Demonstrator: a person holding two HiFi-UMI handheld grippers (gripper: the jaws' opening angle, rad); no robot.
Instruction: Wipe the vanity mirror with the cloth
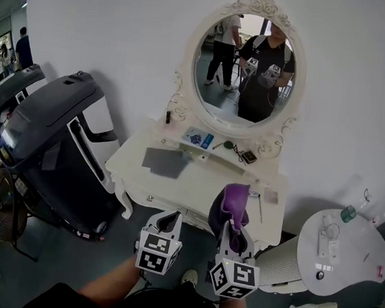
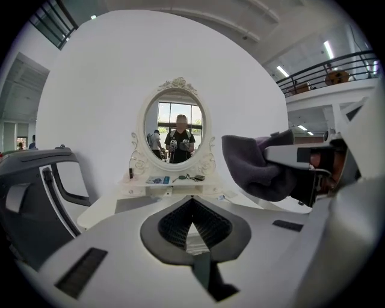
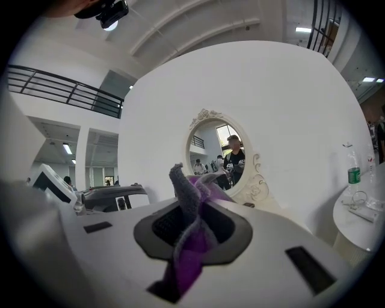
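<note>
White wall behind, vanity mirror (image 1: 245, 67) far across dressing table (image 1: 196, 184). Purple cloth (image 1: 234, 201) pinched in right gripper (image 1: 235, 235), bunched forward, likely for wiping; left gripper (image 1: 167, 218) closed, empty, held aside.

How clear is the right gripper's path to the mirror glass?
Likely reachable: the right gripper, shut on the cloth, faces the mirror with nothing between. The vanity top lies below that line, so leaning in may help.
</note>
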